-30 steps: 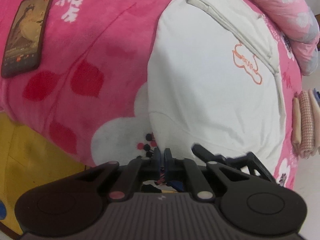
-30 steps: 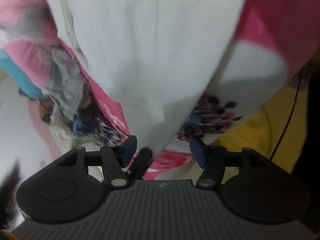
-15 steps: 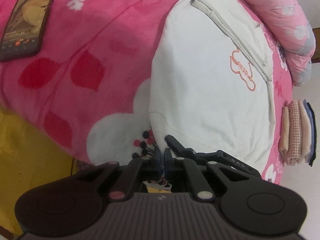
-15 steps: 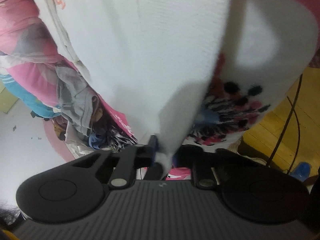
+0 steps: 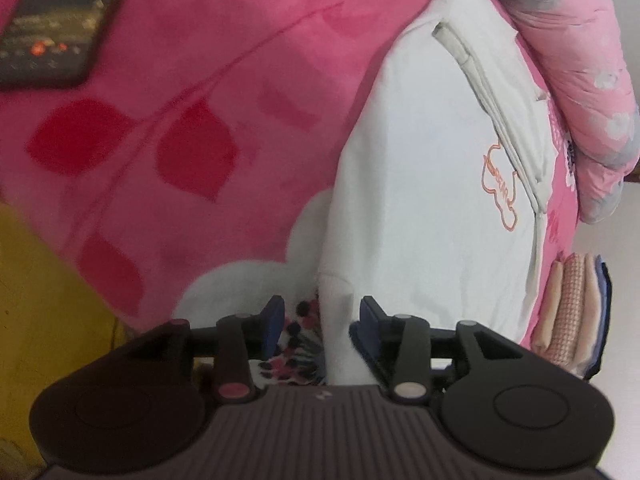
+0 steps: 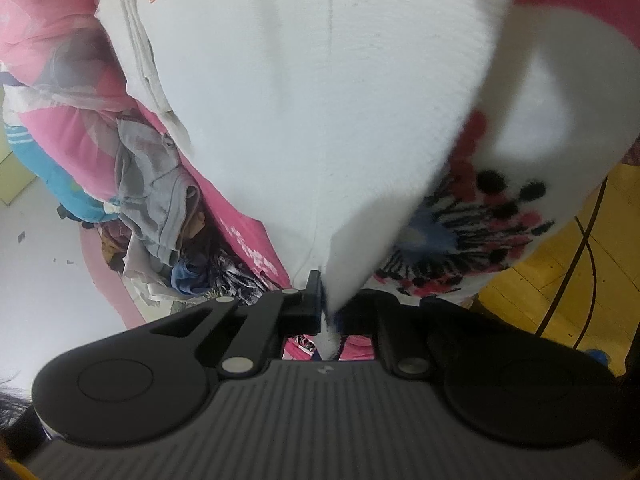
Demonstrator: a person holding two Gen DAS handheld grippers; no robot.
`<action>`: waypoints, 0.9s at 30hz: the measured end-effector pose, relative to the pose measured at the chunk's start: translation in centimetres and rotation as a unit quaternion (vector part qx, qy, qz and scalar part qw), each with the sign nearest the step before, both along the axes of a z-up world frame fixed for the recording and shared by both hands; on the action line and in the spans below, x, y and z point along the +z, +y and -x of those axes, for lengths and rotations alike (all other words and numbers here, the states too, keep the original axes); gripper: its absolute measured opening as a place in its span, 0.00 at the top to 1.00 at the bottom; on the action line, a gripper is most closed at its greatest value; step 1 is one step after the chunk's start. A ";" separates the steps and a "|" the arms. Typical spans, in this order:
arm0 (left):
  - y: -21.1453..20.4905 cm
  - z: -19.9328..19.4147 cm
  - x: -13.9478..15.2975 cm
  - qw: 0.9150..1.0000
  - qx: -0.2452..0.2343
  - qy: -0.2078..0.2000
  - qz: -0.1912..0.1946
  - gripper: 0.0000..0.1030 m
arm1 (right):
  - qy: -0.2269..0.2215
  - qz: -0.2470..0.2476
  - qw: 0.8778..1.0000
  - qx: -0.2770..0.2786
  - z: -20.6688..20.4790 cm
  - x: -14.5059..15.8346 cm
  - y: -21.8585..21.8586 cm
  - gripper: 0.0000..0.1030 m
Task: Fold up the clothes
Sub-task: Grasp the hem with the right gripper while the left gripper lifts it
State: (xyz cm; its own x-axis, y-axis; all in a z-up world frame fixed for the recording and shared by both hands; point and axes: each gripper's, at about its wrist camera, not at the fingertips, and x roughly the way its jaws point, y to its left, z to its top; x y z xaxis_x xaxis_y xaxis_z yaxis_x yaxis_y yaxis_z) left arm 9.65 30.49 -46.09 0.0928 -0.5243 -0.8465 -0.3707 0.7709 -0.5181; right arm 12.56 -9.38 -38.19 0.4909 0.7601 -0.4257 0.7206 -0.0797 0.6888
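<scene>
A white garment [image 5: 424, 184] with an orange outline logo lies flat on a pink floral blanket [image 5: 208, 92], its hem hanging over the bed's near edge. In the left wrist view my left gripper [image 5: 320, 322] is open, and the garment's near left corner hangs between its blue pads without being pinched. In the right wrist view the same white garment [image 6: 320, 92] fills the middle, and my right gripper [image 6: 329, 308] is shut on its near hem corner, which runs down between the closed fingers.
A dark phone [image 5: 56, 28] lies on the blanket at top left. A pink quilt [image 5: 580, 80] is bunched at the right, with a stack of folded clothes [image 5: 572, 312] below it. A heap of unfolded clothes [image 6: 160, 208] sits left of the bed. Yellow floor [image 6: 560, 280] and a black cable lie below.
My left gripper, shut before, has opened around the garment's corner. My right gripper was open a second ago and has closed on the hem, now pulling it taut.
</scene>
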 end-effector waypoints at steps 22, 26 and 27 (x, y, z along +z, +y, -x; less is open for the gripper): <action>-1.3 -1.1 -4.2 0.992 0.034 0.082 0.093 0.80 | -0.026 0.009 0.999 0.037 -0.4 0.5 -0.6 0.93; -1.6 -1.1 -4.2 0.993 0.021 0.079 0.090 0.83 | -0.054 0.044 0.993 0.090 -1.1 1.2 -0.9 0.92; -1.7 -1.2 -4.2 0.993 0.018 0.077 0.087 0.84 | -0.059 0.051 0.992 0.102 -1.2 1.3 -1.0 0.91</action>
